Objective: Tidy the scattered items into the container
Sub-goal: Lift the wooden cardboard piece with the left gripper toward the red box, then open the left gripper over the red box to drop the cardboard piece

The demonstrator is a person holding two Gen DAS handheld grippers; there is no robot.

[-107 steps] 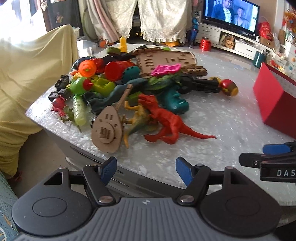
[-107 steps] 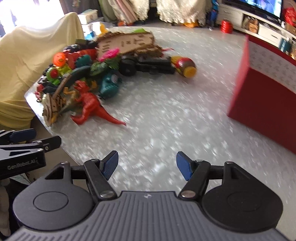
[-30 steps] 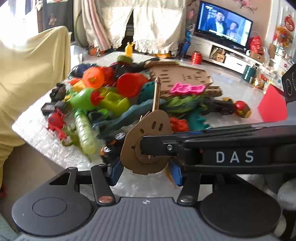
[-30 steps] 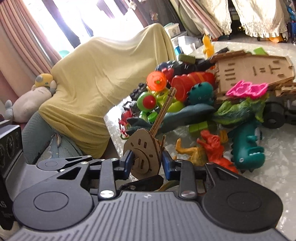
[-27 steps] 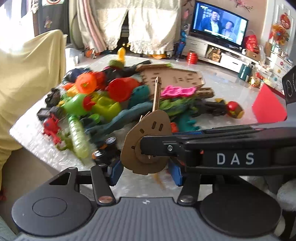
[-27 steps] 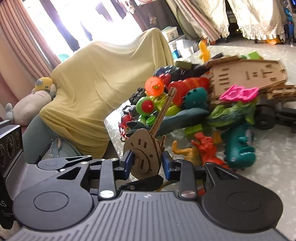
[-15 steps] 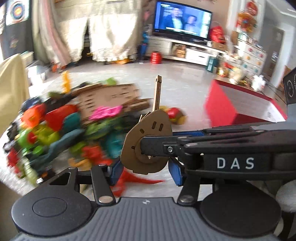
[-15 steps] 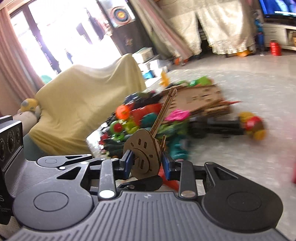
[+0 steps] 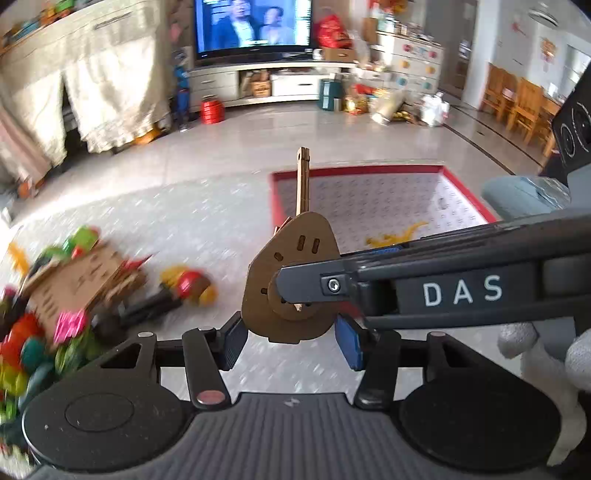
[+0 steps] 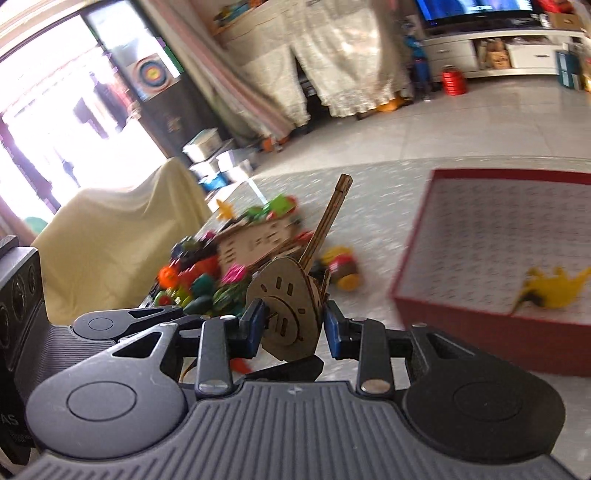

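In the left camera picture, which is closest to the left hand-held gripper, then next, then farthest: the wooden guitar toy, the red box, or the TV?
1. Wooden guitar toy: right between the left hand-held gripper fingers, also pinched by the right hand-held gripper.
2. Red box: on the table, ahead and to the right.
3. TV: across the room, by the far wall.

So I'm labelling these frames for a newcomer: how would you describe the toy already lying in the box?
Start at the red box on the right of the table, its floor pale and patterned. The yellow toy dinosaur lies alone inside. It is the only toy in there; the rest are piled far left.
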